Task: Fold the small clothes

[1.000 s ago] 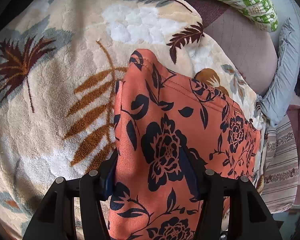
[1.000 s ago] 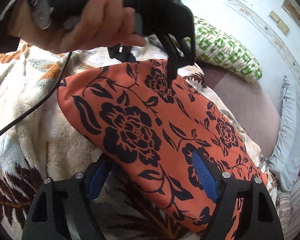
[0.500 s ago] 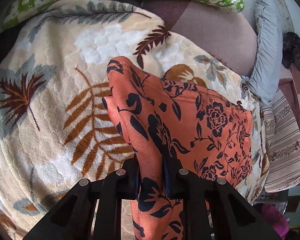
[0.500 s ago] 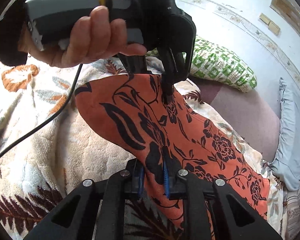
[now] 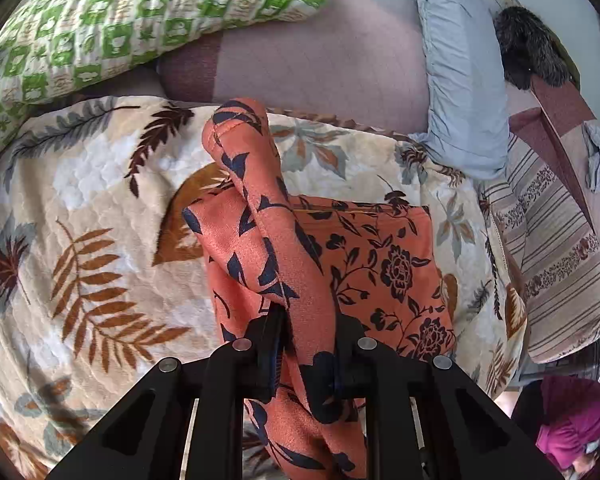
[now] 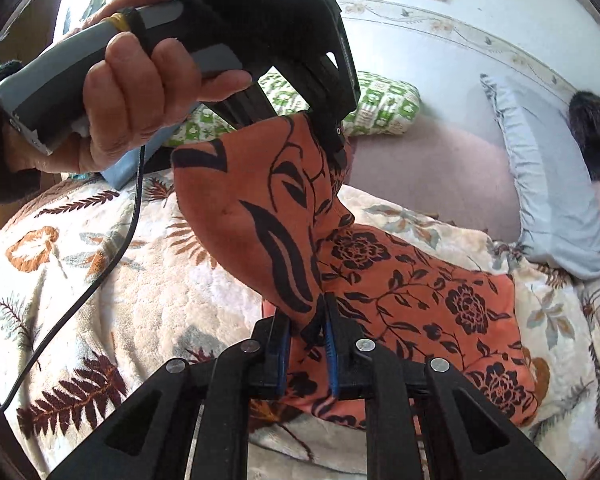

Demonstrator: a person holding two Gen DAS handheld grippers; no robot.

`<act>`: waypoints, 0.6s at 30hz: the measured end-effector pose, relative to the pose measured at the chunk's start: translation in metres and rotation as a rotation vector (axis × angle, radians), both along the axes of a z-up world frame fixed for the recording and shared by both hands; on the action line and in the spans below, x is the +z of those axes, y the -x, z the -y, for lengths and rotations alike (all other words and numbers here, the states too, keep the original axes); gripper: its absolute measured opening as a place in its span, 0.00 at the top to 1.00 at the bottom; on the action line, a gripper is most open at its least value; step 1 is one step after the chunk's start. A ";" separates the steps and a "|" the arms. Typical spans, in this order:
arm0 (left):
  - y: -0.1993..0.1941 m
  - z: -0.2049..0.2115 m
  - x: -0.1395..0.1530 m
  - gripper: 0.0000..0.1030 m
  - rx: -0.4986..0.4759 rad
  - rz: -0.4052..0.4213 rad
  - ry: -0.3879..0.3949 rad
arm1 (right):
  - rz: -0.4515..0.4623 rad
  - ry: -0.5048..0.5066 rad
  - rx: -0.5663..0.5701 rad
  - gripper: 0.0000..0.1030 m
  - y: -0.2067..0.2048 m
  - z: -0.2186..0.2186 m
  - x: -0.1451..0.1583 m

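Observation:
An orange garment with black flowers point(image 5: 380, 264) lies on a leaf-print blanket point(image 5: 80, 208), its near end lifted. My left gripper point(image 5: 306, 344) is shut on one lifted edge of the garment, which stands up as a narrow fold. My right gripper point(image 6: 306, 336) is shut on the other lifted edge of the orange garment point(image 6: 420, 292). In the right wrist view the left gripper point(image 6: 332, 148) hangs above, held by a hand, pinching the cloth's top. The far part of the garment lies flat.
A green-and-white patterned pillow point(image 5: 132, 20) lies at the back left, a pale blue pillow point(image 5: 460, 80) at the back right. A striped cloth point(image 5: 556, 264) lies at the right. A black cable point(image 6: 88, 280) trails over the blanket point(image 6: 100, 300).
Both grippers have closed on the garment's near edges and lifted them. The lifted cloth has drawn up and back over the flat part.

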State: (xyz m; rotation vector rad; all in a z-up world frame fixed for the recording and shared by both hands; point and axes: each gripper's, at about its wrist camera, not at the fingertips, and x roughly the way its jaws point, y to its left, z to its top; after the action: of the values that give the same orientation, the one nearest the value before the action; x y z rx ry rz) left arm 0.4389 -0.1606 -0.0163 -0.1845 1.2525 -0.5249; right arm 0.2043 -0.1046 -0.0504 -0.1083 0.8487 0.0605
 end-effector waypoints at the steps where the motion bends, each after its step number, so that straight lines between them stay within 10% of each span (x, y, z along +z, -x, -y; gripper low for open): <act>1: 0.000 0.014 -0.002 0.84 -0.013 -0.004 -0.010 | -0.008 -0.021 -0.019 0.86 0.003 0.009 -0.001; 10: 0.002 0.131 -0.066 0.82 -0.084 -0.097 -0.162 | -0.120 -0.269 -0.191 0.84 0.034 0.084 -0.033; 18: 0.002 0.193 -0.105 0.60 -0.106 -0.076 -0.339 | -0.194 -0.536 -0.313 0.55 0.056 0.145 -0.070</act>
State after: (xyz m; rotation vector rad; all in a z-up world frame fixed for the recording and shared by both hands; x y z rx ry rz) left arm 0.4371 -0.3532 -0.1210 0.1495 1.4105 -0.3912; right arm 0.1485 -0.2499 -0.1204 0.5403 1.0081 0.0032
